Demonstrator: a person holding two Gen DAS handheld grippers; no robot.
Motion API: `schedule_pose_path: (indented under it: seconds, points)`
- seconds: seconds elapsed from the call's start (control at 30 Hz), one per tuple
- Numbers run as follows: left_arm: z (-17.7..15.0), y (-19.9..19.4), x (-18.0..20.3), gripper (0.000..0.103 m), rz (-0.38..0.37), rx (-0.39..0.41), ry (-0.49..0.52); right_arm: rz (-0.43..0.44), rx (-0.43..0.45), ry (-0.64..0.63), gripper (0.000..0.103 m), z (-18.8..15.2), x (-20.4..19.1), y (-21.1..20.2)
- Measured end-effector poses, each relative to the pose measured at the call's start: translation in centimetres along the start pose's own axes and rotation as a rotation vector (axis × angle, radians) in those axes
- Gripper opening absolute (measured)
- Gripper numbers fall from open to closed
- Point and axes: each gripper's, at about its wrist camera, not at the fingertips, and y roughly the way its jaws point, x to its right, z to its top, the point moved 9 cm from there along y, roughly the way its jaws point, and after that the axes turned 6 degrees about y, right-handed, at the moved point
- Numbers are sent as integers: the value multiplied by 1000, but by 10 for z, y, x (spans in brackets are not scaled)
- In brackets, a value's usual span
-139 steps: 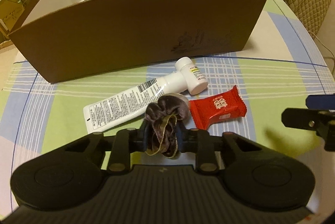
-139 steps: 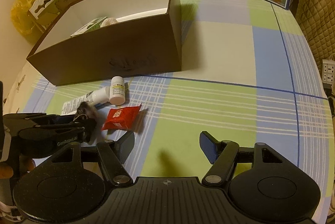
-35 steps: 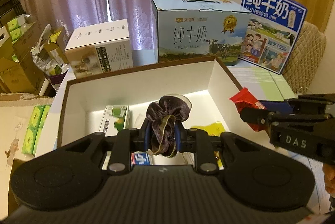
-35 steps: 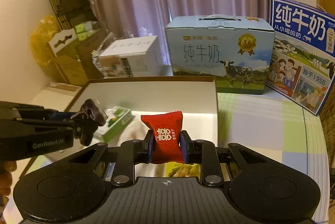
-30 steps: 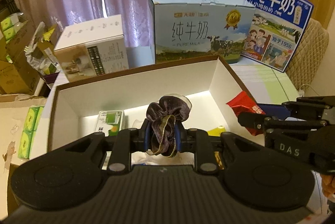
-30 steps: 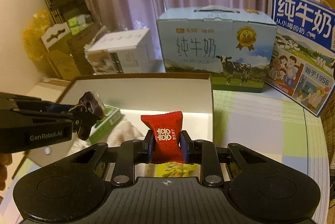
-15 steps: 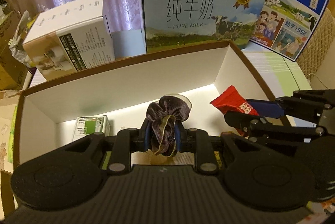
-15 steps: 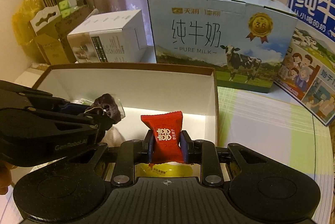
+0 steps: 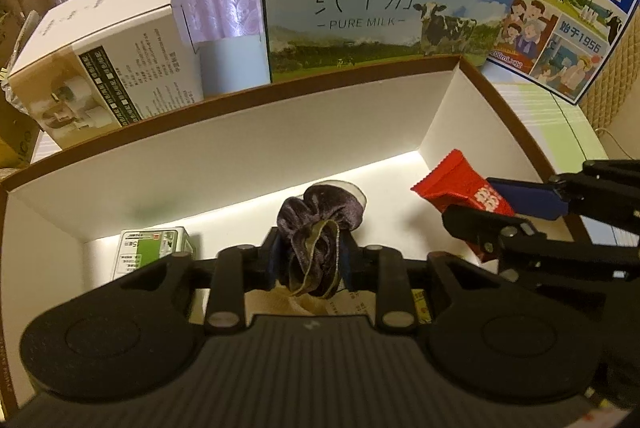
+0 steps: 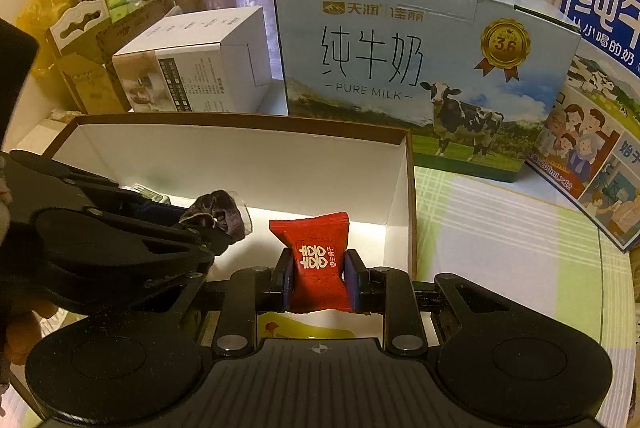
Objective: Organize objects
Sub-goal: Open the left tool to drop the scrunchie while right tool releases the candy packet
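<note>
My left gripper [image 9: 310, 260] is shut on a dark velvet scrunchie [image 9: 316, 228] and holds it over the inside of the open brown box [image 9: 248, 131] with white walls. My right gripper [image 10: 318, 274] is shut on a red candy packet [image 10: 316, 260] and holds it over the same box [image 10: 256, 163], near its right wall. In the left wrist view the right gripper and the red packet [image 9: 460, 187] show at the right. In the right wrist view the left gripper and scrunchie [image 10: 218, 214] show at the left.
A green and white carton [image 9: 150, 252] and a yellow packet [image 10: 312, 328] lie in the box. Behind it stand a white carton [image 10: 192, 63], a pure milk case [image 10: 420, 67] and a blue milk box [image 10: 600, 87]. The checked tablecloth [image 10: 500, 228] lies to the right.
Both grippers have moved forward and lower over the box, each still holding its object. The two grippers are closer together than before.
</note>
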Motion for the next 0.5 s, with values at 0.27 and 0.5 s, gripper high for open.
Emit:
schedule_pose_path:
  seconds: [0.27,0.5]
  points:
    - [0,-4,-8,47,16,23,-19,-1,5,11,23,0,2,-2]
    - [-2,-11,-20,48,44,34,-36,-2,2,14,23,-1,1,-3]
